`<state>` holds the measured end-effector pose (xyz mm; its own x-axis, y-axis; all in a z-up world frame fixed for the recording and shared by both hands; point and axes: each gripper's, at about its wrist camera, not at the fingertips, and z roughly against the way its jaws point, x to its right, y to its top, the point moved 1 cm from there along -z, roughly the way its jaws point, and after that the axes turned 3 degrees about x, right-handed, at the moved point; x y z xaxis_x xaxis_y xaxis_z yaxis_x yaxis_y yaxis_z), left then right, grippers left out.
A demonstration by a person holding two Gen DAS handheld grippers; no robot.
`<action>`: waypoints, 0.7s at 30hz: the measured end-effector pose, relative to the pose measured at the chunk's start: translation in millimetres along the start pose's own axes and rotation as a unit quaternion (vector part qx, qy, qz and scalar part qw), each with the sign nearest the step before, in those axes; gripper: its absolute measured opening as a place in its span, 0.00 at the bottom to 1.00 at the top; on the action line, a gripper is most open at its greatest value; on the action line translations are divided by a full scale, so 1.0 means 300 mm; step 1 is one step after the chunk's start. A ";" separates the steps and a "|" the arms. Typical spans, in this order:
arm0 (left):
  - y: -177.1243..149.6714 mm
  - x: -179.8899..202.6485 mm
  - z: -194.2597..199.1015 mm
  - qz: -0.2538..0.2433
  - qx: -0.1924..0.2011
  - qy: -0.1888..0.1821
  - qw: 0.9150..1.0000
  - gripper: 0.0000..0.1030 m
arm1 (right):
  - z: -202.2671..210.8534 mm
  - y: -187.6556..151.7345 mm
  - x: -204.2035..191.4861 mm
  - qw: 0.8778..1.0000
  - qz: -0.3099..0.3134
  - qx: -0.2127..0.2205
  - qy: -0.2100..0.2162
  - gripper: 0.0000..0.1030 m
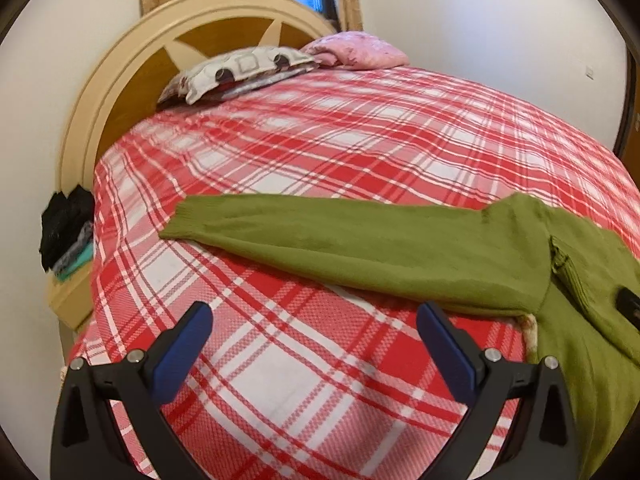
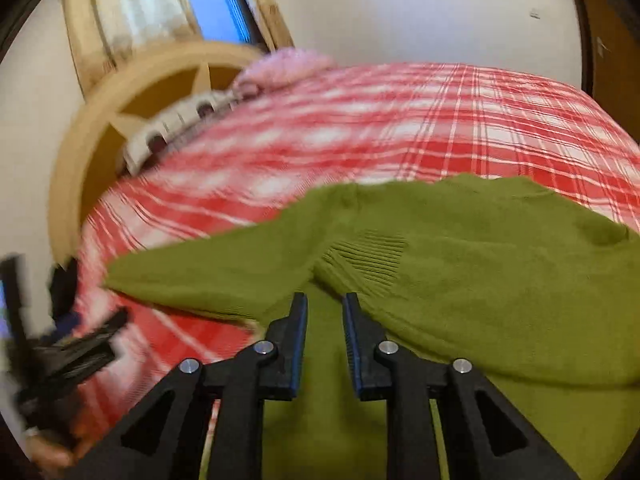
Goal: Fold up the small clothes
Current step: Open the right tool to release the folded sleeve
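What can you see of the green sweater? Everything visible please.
The green sweater is an olive knit, soft-looking, lying flat on the red plaid bedspread. One sleeve stretches out straight to a ribbed cuff; the other sleeve's ribbed cuff lies folded across the body. The lower part drapes over the bed's near edge. The left gripper hangs open beside it; the right gripper hovers over it, gripping nothing.

A sweater (image 1: 400, 248) of plain olive green, ribbed at the cuff (image 2: 368, 260), is seen on a bedspread (image 1: 320, 152) checked in red, pink and white. At the far end, a pillow (image 1: 240, 72) printed in grey, white and dark maroon is flanked by a pink one (image 1: 360, 50). The headboard (image 1: 132, 80) is coloured cream and honey brown. Blue pads (image 1: 184, 352) are shown on the black fingers.
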<state>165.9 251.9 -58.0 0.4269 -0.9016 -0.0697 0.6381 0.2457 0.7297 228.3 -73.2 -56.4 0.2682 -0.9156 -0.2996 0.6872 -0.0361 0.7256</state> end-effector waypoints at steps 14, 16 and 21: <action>0.138 -0.249 -0.406 0.166 -0.129 0.049 0.977 0.85 | 0.163 -0.108 -0.052 0.995 -0.076 0.014 0.069 0.79; 0.146 -0.248 -0.408 0.171 -0.103 0.060 0.978 0.76 | 0.178 -0.106 -0.047 0.995 -0.075 0.020 0.064 0.79; 0.157 -0.259 -0.420 0.195 -0.085 0.058 0.975 0.39 | 0.209 -0.107 -0.059 0.996 -0.060 0.031 0.055 0.79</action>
<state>243.5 378.3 -103.9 0.7219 -0.6837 0.1074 0.5053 0.6267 0.5932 159.2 -80.9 -35.4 0.2620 -0.8538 -0.4499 0.6772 -0.1694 0.7160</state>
